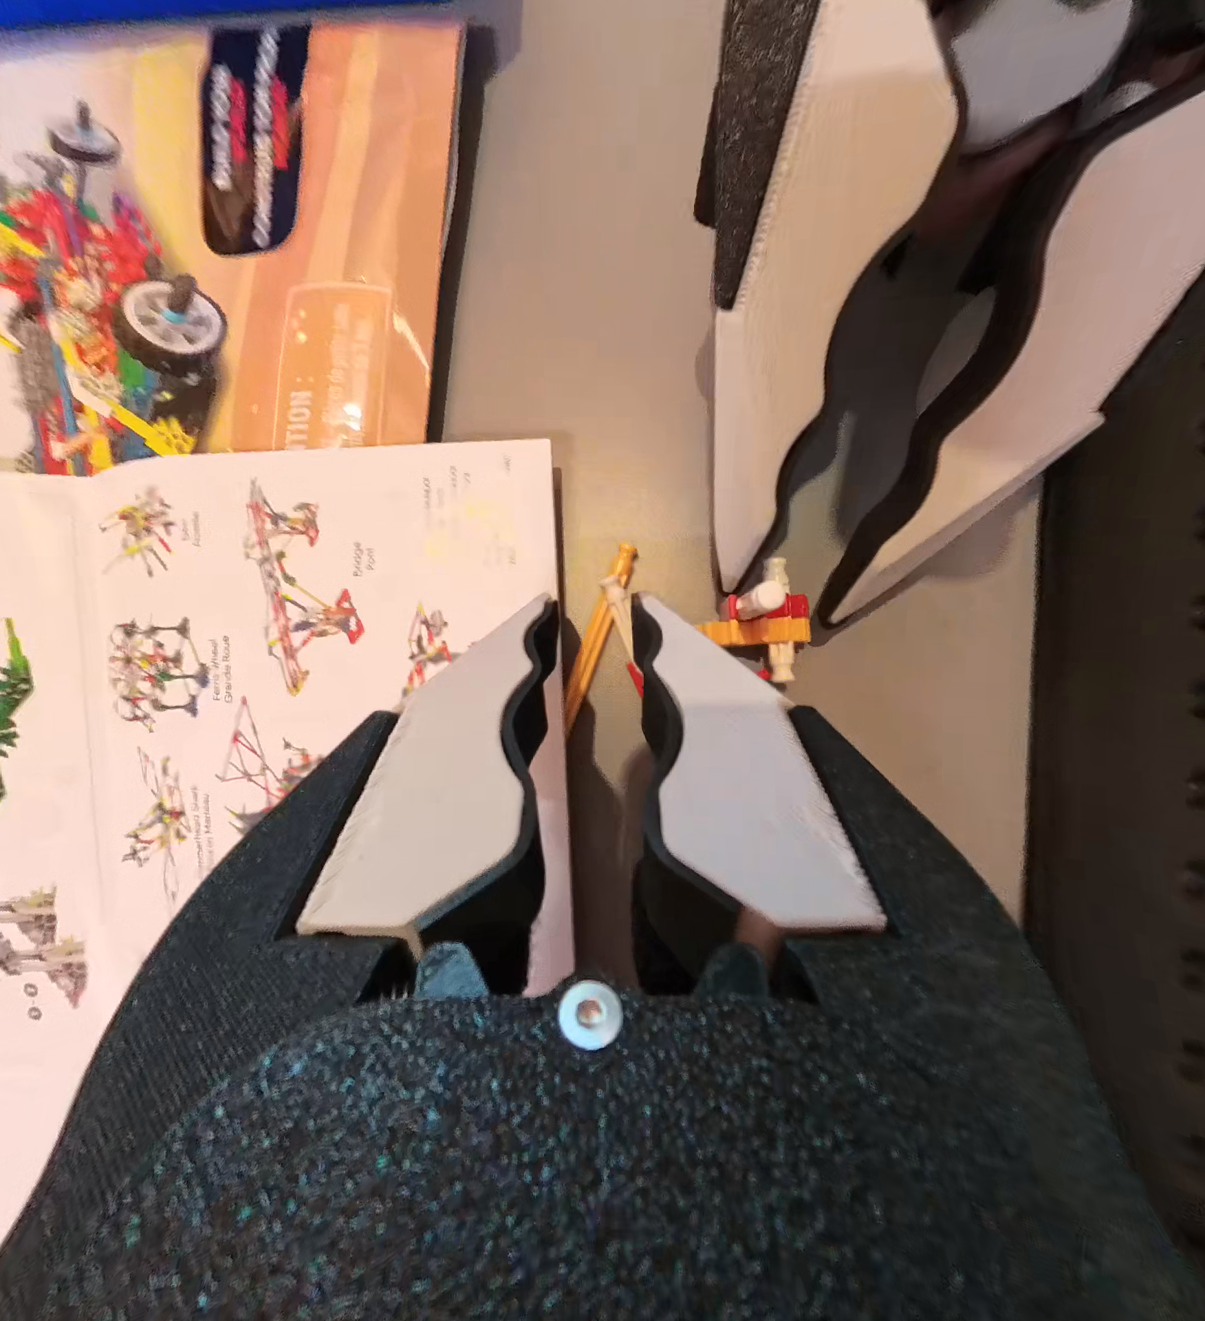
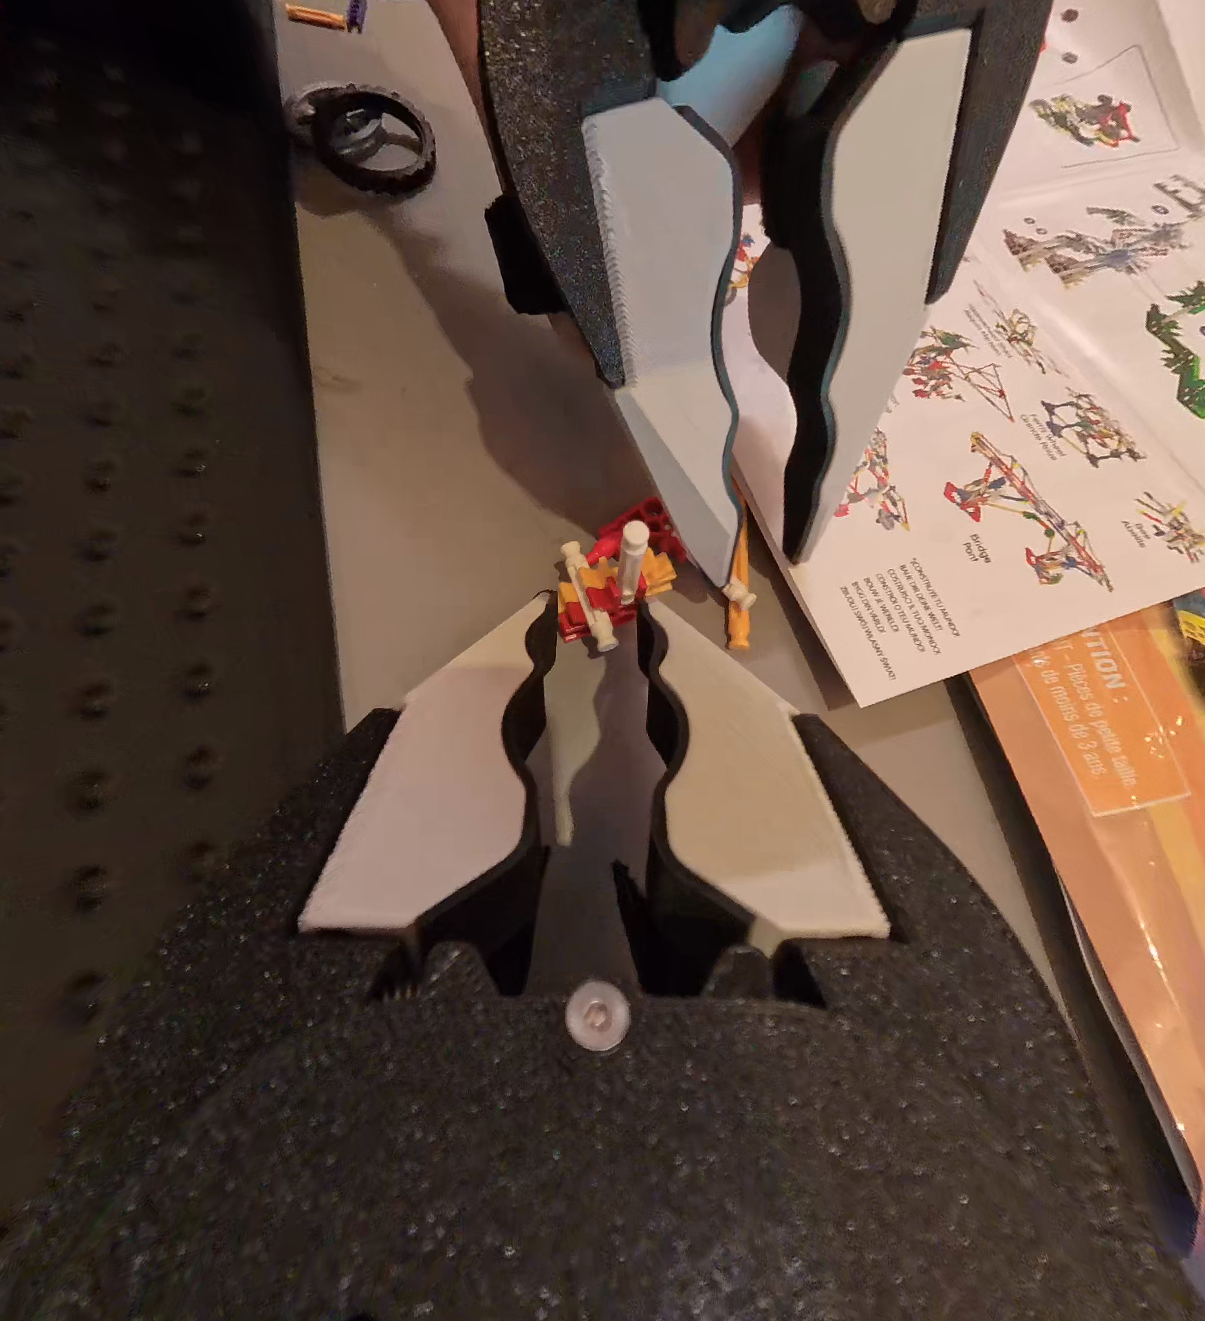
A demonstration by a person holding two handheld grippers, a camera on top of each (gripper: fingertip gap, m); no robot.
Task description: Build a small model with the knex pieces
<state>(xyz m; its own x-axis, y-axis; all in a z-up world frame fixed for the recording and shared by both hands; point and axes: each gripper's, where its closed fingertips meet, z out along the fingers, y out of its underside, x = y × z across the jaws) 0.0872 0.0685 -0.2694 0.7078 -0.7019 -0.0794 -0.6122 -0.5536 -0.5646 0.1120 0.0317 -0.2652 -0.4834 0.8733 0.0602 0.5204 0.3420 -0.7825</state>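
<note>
Currently the left gripper (image 1: 596, 615), jaws slightly parted, straddles an orange rod (image 1: 596, 636) at frame centre, while the right gripper (image 2: 596, 615), jaws likewise slightly parted and holding nothing, sits just before a small red-and-orange toy assembly (image 2: 610, 579) beside the instruction sheet (image 2: 1014, 464)

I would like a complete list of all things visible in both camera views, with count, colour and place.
connector assembly: one, red, orange and white, on the table between the gripper tips.
orange rod: one, between the left gripper's tips.
instruction sheet: one, white, beside the rod.
toy box: one, orange, beyond the sheet.
tyre: one, black, far on the table.
table: grey.
left gripper: open.
right gripper: open.
</note>
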